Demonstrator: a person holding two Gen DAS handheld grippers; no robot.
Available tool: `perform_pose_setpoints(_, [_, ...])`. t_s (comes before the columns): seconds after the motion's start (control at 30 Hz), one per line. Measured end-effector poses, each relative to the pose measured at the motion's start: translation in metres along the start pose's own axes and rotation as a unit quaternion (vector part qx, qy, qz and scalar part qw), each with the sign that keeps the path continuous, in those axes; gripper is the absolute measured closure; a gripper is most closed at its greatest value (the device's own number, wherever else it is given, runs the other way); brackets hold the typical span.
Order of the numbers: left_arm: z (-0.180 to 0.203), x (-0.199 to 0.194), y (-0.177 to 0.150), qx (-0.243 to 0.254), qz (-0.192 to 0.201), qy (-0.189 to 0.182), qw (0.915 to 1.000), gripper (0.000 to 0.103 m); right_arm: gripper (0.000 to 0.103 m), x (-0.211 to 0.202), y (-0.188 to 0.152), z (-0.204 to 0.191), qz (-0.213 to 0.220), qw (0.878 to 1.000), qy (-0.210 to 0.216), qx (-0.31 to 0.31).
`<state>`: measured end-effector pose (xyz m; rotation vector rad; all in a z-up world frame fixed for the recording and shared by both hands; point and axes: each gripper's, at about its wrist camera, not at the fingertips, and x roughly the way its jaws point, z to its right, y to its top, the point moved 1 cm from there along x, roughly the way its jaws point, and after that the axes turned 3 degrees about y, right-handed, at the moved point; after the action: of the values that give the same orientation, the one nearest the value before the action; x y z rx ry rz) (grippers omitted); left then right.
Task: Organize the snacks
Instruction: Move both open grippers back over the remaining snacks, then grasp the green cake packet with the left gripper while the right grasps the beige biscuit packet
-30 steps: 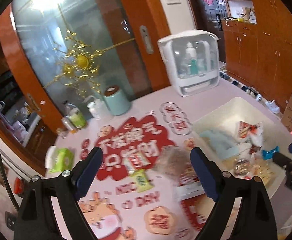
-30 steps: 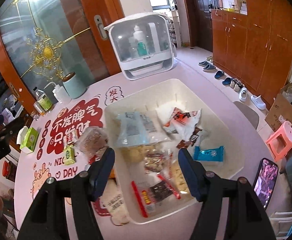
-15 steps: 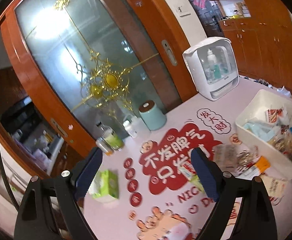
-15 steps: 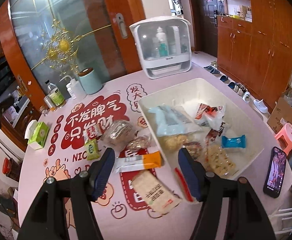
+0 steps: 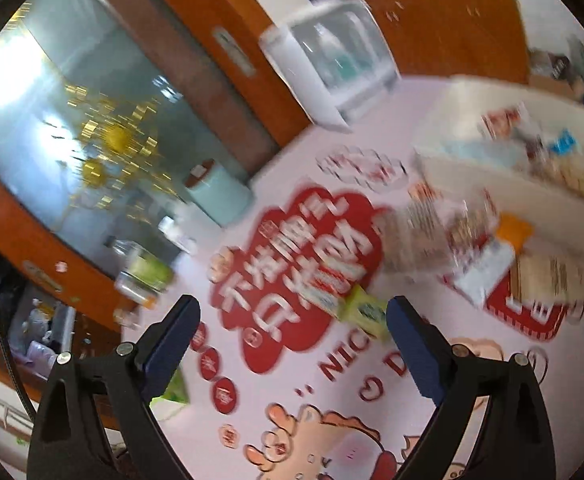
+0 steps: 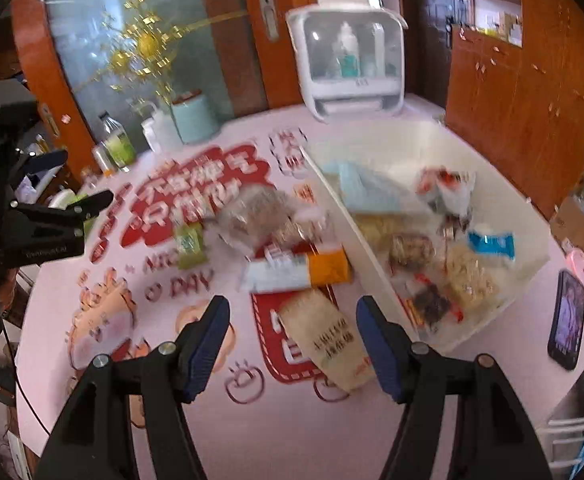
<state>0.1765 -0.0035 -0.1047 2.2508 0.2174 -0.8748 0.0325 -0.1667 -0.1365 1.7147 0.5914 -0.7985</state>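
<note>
Hovering over the pink tabletop (image 6: 220,432) at the far left of the right wrist view, the left gripper (image 6: 82,178) has its jaws wide apart with nothing between them; its own blurred view shows the same, the left gripper (image 5: 292,332) holding nothing above the red printed mat (image 5: 292,280).

Next to the right lies a small green packet (image 6: 190,245) on the red mat, long side running away from the camera. Beside it sits a clear bag of brownish snacks (image 6: 258,214), lumpy and blurred, with no clear long axis. Just nearer lies a long white-and-orange packet (image 6: 297,270), flat, its long axis running left to right and its orange end pointing toward the white bin (image 6: 371,240). Nearer still, a tan paper packet (image 6: 325,340) lies flat, slanted, its long axis running from the middle of the tabletop toward the near right.

The right gripper (image 6: 292,344) hangs above this tan packet, jaws spread wide and gripping nothing.

Right of these, the white bin holds a pale blue bag (image 6: 367,186), a red-and-white wrapper (image 6: 445,186), a small blue packet (image 6: 491,242) and other blurred snacks.
</note>
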Motion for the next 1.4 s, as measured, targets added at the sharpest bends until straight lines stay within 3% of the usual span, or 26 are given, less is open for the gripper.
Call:
perform_pose_setpoints(0.2, [0.024,0.048,-0.021,0.016,-0.042,-0.075,0.9962,0.009,0.037,0.037,-0.02,0.011,-0.038,0.999,0.008,0.022])
perform_pose_setpoints(0.4, [0.014,0.09,-0.026,-0.03,-0.083,-0.131,0.9874,0.009,0.037,0.078,-0.032,-0.005,-0.064,0.996,-0.031,-0.057])
perform_pose_setpoints(0.53, [0.007,0.112,-0.025,-0.062,-0.104,-0.143,0.9823,0.009,0.037,0.108,-0.034,-0.009,-0.087,0.989,-0.059,-0.101])
perform_pose_setpoints(0.7, [0.002,0.139,-0.025,-0.112,-0.134,-0.172,0.9695,0.009,0.037,0.133,-0.033,-0.003,-0.115,0.984,-0.077,-0.116])
perform_pose_setpoints(0.8, [0.004,0.153,-0.024,-0.138,-0.152,-0.183,0.9613,0.009,0.035,0.138,-0.034,-0.009,-0.109,0.98,-0.09,-0.143])
perform_pose_setpoints(0.9, [0.008,0.165,-0.022,-0.16,-0.168,-0.19,0.9541,0.009,0.034,0.14,-0.031,-0.005,-0.124,0.981,-0.087,-0.125])
perform_pose_setpoints(1.03, [0.017,0.181,-0.019,-0.176,-0.194,-0.173,0.9493,0.009,0.032,0.145,-0.026,-0.003,-0.151,0.979,-0.103,-0.086])
perform_pose_setpoints(1.2, [0.028,0.2,-0.018,-0.182,-0.232,-0.138,0.9455,0.017,0.032,0.151,-0.019,0.001,-0.181,0.976,-0.105,-0.057])
perform_pose_setpoints(1.23, [0.032,0.204,-0.019,-0.177,-0.24,-0.135,0.9449,0.023,0.032,0.153,-0.018,0.002,-0.187,0.975,-0.103,-0.053])
perform_pose_setpoints(1.4, [0.029,0.205,-0.022,-0.197,-0.245,-0.173,0.9336,0.044,0.028,0.161,-0.014,0.006,-0.254,0.965,-0.064,-0.023])
